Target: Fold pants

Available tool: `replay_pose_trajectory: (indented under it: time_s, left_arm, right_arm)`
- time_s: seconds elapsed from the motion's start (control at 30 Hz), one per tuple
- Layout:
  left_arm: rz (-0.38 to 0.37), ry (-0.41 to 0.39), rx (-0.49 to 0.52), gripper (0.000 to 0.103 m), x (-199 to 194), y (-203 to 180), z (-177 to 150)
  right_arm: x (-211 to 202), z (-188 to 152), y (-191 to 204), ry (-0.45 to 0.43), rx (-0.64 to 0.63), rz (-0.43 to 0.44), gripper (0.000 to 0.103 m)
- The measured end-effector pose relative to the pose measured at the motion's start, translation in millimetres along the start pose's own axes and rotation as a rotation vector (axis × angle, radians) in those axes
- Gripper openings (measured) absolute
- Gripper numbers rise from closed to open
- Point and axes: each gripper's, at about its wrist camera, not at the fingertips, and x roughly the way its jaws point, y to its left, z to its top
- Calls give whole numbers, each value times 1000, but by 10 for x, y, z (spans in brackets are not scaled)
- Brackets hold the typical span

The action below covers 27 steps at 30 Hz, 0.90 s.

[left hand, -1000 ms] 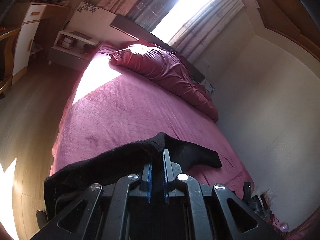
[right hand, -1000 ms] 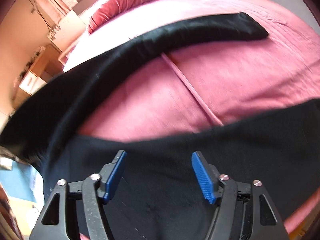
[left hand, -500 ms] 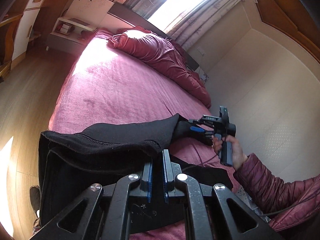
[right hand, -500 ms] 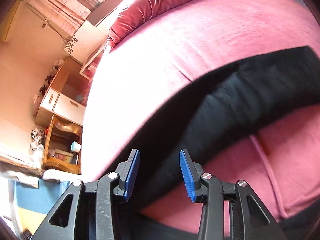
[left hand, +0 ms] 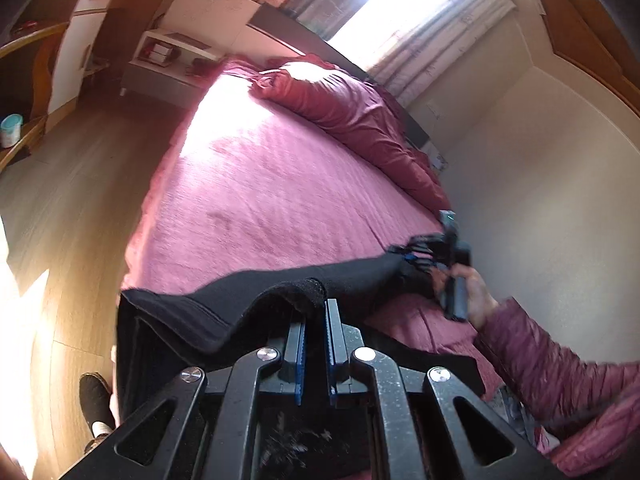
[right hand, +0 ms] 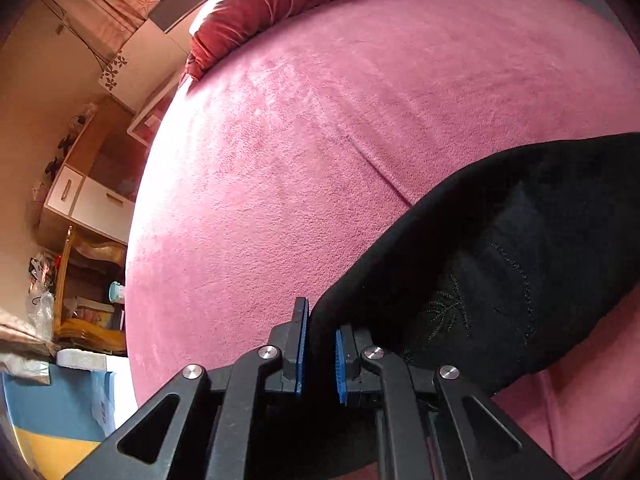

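Pants, black soft knit (left hand: 360, 280), lying across pink plush bed (left hand: 280, 200); left gripper (left hand: 316, 344) clamping waistband, right gripper (right hand: 320, 354) just closing on leg end; folding apparently barely beginning.

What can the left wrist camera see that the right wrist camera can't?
Only the left wrist view shows the sunny window, a shoe on the floor, and the person's sleeve behind the right hand-held gripper. Only the right wrist view shows stitching on the cloth. Both show black pants on the pink bed.
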Motion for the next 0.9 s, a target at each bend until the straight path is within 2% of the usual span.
replay_pose_trajectory:
  time_s: [0.1,0.23,0.4,0.6,0.77,0.9]
  left_arm:
    - [68,-65,-68,8,135,246,440]
    - [88,-119,-107,8,245,409,922]
    - [102,-131,-52,8,235,306,1107]
    - [102,-109,-13,8,72,235,835]
    - [92,-89,-72,8,-172,372,322]
    - [104,-51,-167,8,-298,590,-156]
  right_arm:
    - [-370,-38,61,-50,-19,65,12]
    - [-882,-229,149,-123,-74,145,12]
    - [-1431,-711,113,-186,-127,214,12]
    - [-1679,-1459,-127,-170,-143,257,12]
    - [-1577,-2053,-295,-98,-140,245,11]
    - [-1426,-2438,-401,-41,-137,220,10]
